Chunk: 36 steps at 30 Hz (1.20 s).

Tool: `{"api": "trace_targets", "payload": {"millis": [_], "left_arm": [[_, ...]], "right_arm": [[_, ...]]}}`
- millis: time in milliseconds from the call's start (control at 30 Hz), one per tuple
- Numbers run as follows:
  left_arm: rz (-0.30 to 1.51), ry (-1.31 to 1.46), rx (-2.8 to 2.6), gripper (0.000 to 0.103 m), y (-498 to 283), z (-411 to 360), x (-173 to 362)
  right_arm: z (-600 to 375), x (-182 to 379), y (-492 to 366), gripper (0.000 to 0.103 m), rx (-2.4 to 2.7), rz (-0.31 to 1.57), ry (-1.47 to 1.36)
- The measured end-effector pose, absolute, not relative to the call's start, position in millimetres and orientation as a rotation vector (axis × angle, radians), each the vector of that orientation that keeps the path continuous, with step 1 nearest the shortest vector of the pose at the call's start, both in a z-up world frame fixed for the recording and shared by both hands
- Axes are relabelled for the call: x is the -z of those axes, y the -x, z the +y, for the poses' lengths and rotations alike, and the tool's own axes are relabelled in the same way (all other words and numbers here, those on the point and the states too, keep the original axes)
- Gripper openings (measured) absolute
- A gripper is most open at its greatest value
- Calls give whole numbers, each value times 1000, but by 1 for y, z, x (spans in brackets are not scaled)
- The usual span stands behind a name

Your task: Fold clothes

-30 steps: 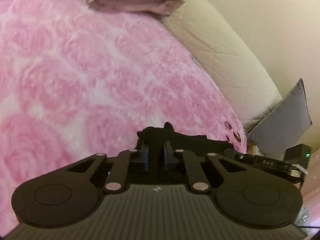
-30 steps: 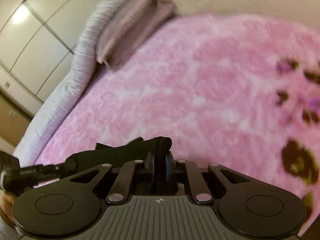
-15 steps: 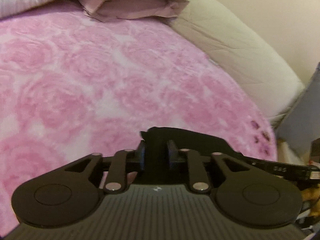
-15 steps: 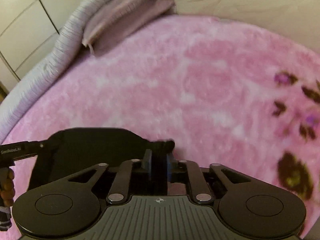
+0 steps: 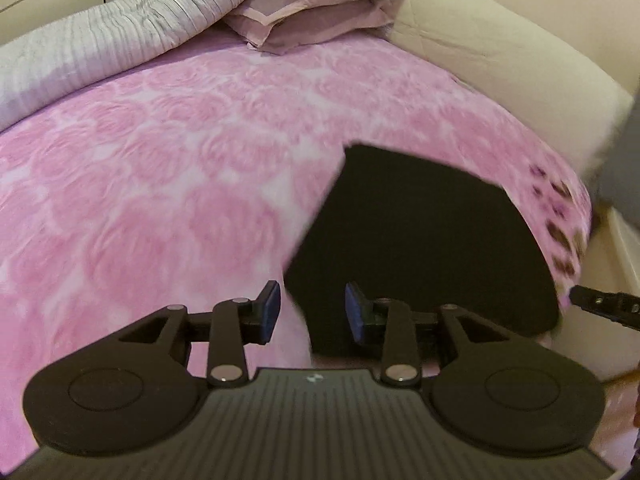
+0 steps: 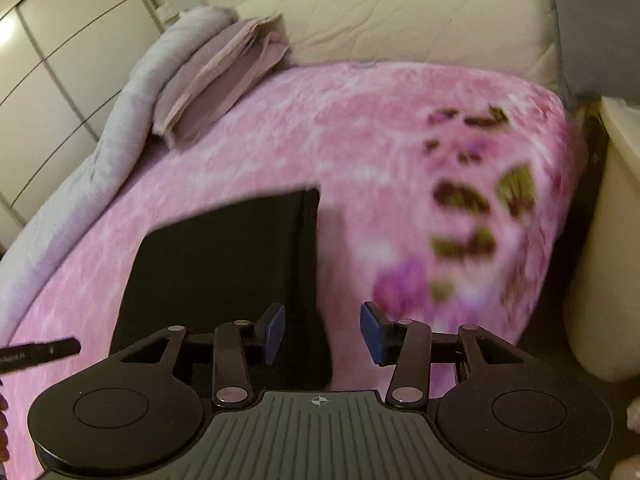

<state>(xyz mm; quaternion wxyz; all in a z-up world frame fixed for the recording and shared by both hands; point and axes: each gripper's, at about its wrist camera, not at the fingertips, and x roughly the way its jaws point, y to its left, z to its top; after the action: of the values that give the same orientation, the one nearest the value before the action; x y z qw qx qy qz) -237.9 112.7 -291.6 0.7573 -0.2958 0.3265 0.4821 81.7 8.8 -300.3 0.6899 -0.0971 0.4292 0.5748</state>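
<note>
A black folded garment (image 5: 420, 232) lies flat on the pink fleece blanket (image 5: 160, 184) near the bed's front edge. My left gripper (image 5: 312, 312) hovers over its near left edge, jaws opening, pads apart and pressing on nothing. In the right wrist view the same black garment (image 6: 224, 256) lies flat, and my right gripper (image 6: 322, 334) hangs over its near right edge, jaws opening and holding nothing. The tip of the right gripper pokes in at the left wrist view's right edge; the left gripper's tip shows at the right wrist view's left edge.
A mauve pillow (image 5: 316, 12) and a grey ribbed duvet (image 5: 112, 36) lie at the back of the bed, beside a cream quilt (image 5: 500, 60). A cream bin or cabinet (image 6: 612, 240) stands off the bed's right side. White wardrobe doors (image 6: 48, 60) stand behind.
Both grippers let go of the black garment and opened. They pulled back and up, so the garment now lies flat on the blanket in front of them.
</note>
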Motion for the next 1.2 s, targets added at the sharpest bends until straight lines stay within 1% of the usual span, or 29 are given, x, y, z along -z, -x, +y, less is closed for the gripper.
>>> {"api": "trace_targets", "payload": {"millis": [133,300,467,567,733,967,1067,1200], "left_arm": [[699,626,-1063,30,242,49,274],[674,557,-1114,31,243,-14,249],[638,508,-1142,31,245,-46,230],[614,495,-1141,30,245,-52,224],[609,552,-1124,30,241,-32,239],[702,611,-1061,27,212,42,283],[719,595,-1033,27,197,76,298],[745,566,-989,25,177,115,320]], "right_arm": [[-38,293,-57,46,-1310,934,233],[-83,267,-46,46,-1344,833,210],[-109,249,-42,46,-1386,757,216],[-116,241,-42,46,-1424,722,218],[-110,249,-49,46,-1459,710,227],[-51,300,-61,46,-1415,827,331],[-24,304,-54,46,-1430,782,327],[9,307,-34,46,-1499,655,351]]}}
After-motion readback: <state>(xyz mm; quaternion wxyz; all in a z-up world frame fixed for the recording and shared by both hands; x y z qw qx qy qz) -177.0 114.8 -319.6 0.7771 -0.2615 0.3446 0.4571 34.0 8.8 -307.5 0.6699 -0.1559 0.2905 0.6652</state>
